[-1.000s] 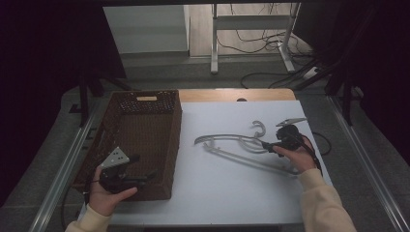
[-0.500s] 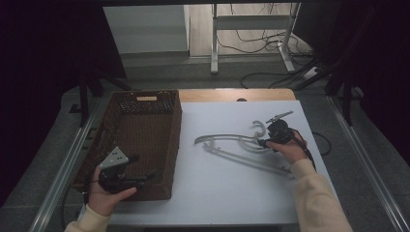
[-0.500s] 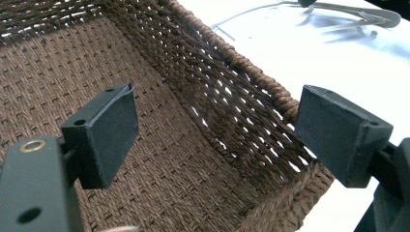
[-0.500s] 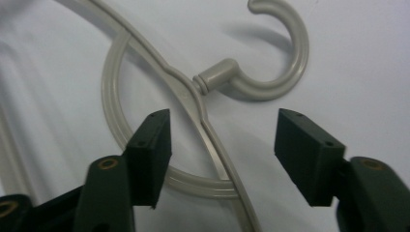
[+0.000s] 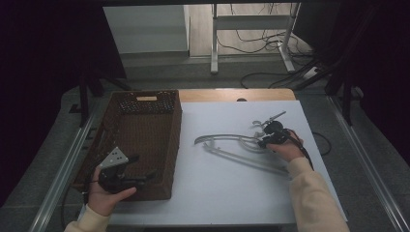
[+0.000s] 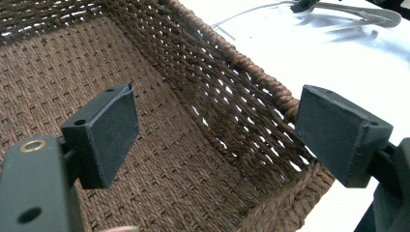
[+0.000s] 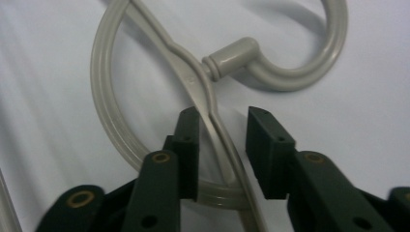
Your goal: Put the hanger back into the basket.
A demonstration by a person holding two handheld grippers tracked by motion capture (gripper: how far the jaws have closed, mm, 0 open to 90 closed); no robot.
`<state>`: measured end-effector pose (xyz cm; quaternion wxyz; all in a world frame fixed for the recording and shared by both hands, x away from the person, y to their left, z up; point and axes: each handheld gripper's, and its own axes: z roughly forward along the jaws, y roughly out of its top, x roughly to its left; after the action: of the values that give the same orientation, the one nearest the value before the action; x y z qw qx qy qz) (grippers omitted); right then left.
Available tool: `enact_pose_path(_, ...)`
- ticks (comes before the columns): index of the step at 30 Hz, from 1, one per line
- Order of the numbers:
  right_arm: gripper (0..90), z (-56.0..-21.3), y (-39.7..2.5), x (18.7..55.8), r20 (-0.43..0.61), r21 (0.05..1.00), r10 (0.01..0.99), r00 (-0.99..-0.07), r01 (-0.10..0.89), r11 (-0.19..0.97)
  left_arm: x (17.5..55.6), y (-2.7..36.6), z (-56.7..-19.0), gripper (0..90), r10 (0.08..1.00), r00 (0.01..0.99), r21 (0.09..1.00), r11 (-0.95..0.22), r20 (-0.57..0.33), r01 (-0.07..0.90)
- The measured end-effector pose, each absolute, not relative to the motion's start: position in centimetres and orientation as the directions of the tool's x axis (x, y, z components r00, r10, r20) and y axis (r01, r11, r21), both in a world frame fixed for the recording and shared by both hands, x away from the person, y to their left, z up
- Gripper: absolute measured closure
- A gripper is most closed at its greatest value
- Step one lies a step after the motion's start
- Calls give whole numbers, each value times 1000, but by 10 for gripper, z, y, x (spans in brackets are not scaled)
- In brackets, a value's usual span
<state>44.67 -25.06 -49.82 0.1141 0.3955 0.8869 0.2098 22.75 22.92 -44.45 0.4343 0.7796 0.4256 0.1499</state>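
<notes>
A grey plastic hanger point(image 5: 232, 145) lies flat on the white table point(image 5: 217, 193), its hook point(image 5: 258, 124) pointing away from me. My right gripper point(image 5: 263, 140) is at the hanger's neck. In the right gripper view its jaws point(image 7: 220, 128) straddle the hanger point(image 7: 198, 79) just below the hook point(image 7: 309, 72), open, with a small gap on each side. My left gripper point(image 5: 144, 166) is held wide open over the near right corner of the brown wicker basket point(image 5: 175, 145). In the left gripper view it point(image 6: 217, 130) frames the basket's wall point(image 6: 232, 96), with nothing between the jaws.
The basket stands on the left of the table, and its inside looks bare. A far corner of the hanger point(image 6: 367, 12) shows past the basket's rim. Cables and a metal stand point(image 5: 251, 43) are on the floor beyond the table.
The right gripper has shifted a little left onto the hanger's neck and its jaws now sit around the bar. The left gripper has stayed over the basket corner.
</notes>
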Motion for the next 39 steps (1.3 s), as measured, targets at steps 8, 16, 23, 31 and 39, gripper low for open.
enact_pose_path(8,743,-498,-248,447,-69,451,693,-718,597,664,227,230,-444,164,794,592,805,-261,-135,533)
enact_pose_path(16,817,-498,-246,445,-101,443,633,-768,535,720,228,230,-445,164,795,591,804,-261,-135,534)
enact_pose_path(23,819,-491,-249,443,-117,480,632,-766,514,711,228,230,-445,164,795,591,805,-260,-135,534)
enact_pose_path(31,820,-481,-255,441,-101,527,647,-756,511,679,228,230,-445,164,796,591,806,-259,-135,533)
enact_pose_path(39,821,-465,-261,435,-79,595,648,-757,486,640,228,230,-445,164,796,590,805,-259,-135,534)
